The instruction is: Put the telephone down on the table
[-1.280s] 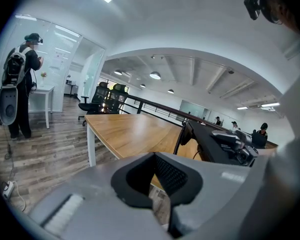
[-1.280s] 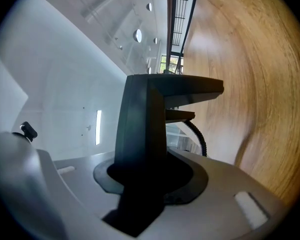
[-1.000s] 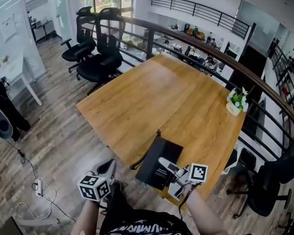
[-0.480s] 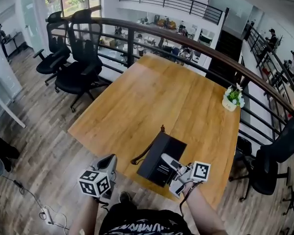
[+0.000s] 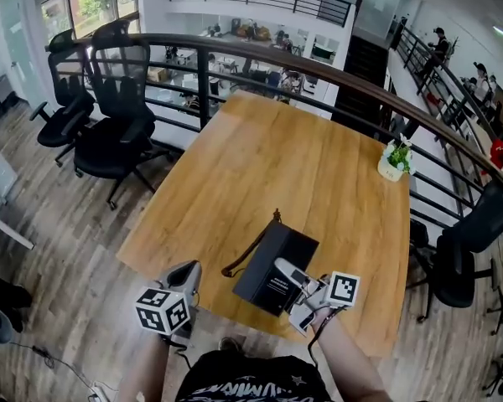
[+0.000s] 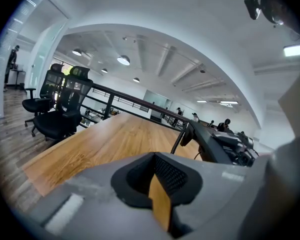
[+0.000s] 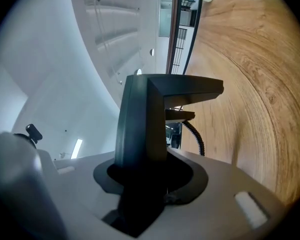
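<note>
The black telephone (image 5: pixel 275 268) hangs tilted over the near edge of the wooden table (image 5: pixel 268 157). My right gripper (image 5: pixel 292 278) is shut on its near end, and its coiled cord (image 5: pixel 250 249) trails to the left. In the right gripper view the black telephone body (image 7: pixel 145 114) fills the jaws of the right gripper (image 7: pixel 145 176), with the tabletop beside it. My left gripper (image 5: pixel 185 278) is over the floor, left of the phone and short of the table edge. It is shut and empty. In the left gripper view, the left gripper (image 6: pixel 157 176) faces the table with the telephone (image 6: pixel 215 144) at right.
A small potted plant (image 5: pixel 391 162) stands at the table's far right edge. A dark railing (image 5: pixel 318 69) runs behind the table. Black office chairs (image 5: pixel 109 107) stand at the left and another chair (image 5: pixel 469 249) at the right. Wooden floor surrounds the table.
Both grippers have moved toward the table, and the view has swung with them. The telephone stays in the right gripper, now further over the table's near edge.
</note>
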The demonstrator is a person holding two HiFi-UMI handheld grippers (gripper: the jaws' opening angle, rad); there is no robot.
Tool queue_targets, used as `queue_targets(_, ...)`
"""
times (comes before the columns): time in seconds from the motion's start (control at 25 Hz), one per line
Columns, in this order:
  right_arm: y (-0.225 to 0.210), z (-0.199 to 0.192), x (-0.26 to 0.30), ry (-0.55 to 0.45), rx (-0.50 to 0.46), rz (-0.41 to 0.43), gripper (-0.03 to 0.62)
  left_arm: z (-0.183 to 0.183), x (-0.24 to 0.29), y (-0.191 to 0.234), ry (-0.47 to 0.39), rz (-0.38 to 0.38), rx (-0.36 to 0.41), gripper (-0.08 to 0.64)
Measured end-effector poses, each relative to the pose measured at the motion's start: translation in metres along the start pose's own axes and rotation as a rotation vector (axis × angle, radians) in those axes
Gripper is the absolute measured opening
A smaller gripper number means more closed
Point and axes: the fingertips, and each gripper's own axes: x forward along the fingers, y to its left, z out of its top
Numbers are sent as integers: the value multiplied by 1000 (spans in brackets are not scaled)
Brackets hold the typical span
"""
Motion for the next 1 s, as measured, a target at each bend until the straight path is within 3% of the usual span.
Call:
queue_targets(0.44,-10,24,-3,-54,2,-41,158,9,32,3,39,-47,-3,2)
queue_targets(0.88,-20,68,-1,36,-4,0,158,18,52,-21,32,30,15,2)
queue_targets(1.0,-27,80,0,52,16,-3,158,21,65,-33,30,17,-3,2)
